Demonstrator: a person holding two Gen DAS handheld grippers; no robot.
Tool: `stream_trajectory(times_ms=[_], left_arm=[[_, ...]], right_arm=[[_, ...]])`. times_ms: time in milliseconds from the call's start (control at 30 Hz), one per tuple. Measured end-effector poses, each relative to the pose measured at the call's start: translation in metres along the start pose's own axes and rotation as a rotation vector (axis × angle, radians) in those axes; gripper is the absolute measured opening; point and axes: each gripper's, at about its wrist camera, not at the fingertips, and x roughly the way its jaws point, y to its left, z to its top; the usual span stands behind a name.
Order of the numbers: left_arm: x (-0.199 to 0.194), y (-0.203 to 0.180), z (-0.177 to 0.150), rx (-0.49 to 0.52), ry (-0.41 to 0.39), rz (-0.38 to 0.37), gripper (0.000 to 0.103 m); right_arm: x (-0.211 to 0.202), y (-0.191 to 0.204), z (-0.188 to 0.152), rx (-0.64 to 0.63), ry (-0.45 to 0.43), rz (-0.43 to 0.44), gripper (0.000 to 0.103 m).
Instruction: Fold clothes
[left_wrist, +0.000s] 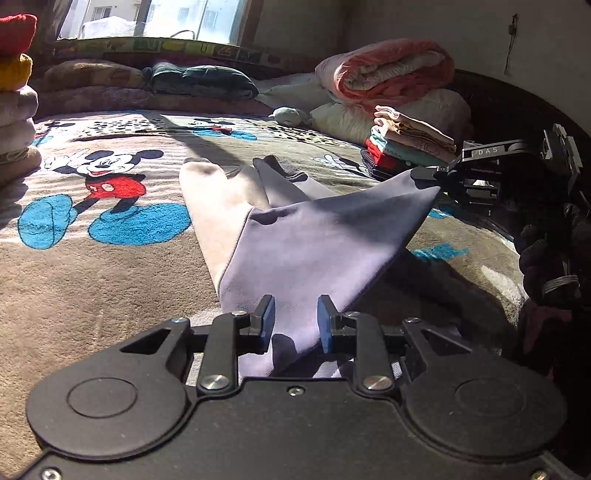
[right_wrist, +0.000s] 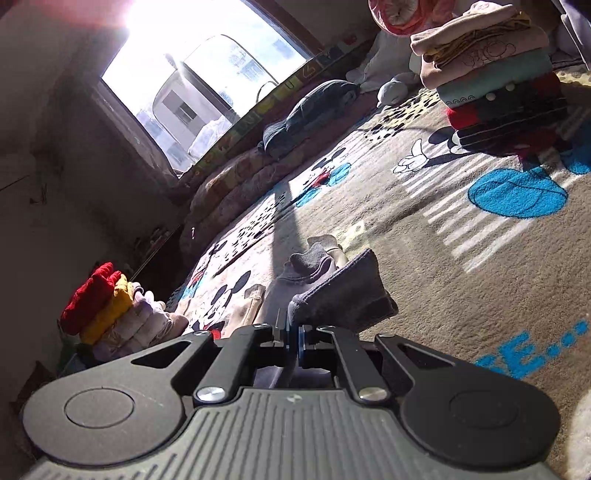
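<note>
A lavender-grey pair of trousers (left_wrist: 295, 243) lies on the Mickey Mouse blanket (left_wrist: 110, 266), its two legs stretching away toward the window. My left gripper (left_wrist: 295, 314) is at the near end. Its blue pads stand a little apart with bunched cloth filling the gap, so it looks shut on the trousers. My right gripper (left_wrist: 430, 177) holds the other near corner, lifted off the bed with the edge taut between the two. In the right wrist view that gripper (right_wrist: 293, 339) is shut on a dark ribbed hem of the trousers (right_wrist: 343, 291).
A stack of folded clothes (left_wrist: 406, 147) (right_wrist: 495, 85) stands at the right of the bed. Folded blankets (left_wrist: 14, 92) (right_wrist: 107, 306) are piled at the left. A rolled orange quilt (left_wrist: 388, 74) and pillows line the far side. A gloved hand (left_wrist: 550, 258) holds the right gripper.
</note>
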Motion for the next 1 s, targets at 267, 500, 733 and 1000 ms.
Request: stream_trajectory(times_ms=[267,500,733,1000], left_arm=[[0.009,-0.014,-0.009,0.117,0.057,-0.038,0.049],[0.000,0.000,-0.008,0.077,0.059,-0.033,0.049],[0.005,-0.001,-0.012,0.071,0.091,-0.073,0.049],[0.004,0.015,-0.011,-0.028,0.091,-0.136,0.050]], right_arm=[[0.022,0.033,0.016,-0.062,0.015,-0.049,0.006],[0.056,0.079,0.032,-0.141,0.028,-0.040,0.006],[0.099,0.118,0.038,-0.231,0.071,-0.048,0.006],[0.165,0.144,0.026,-0.327,0.173,-0.128,0.006]])
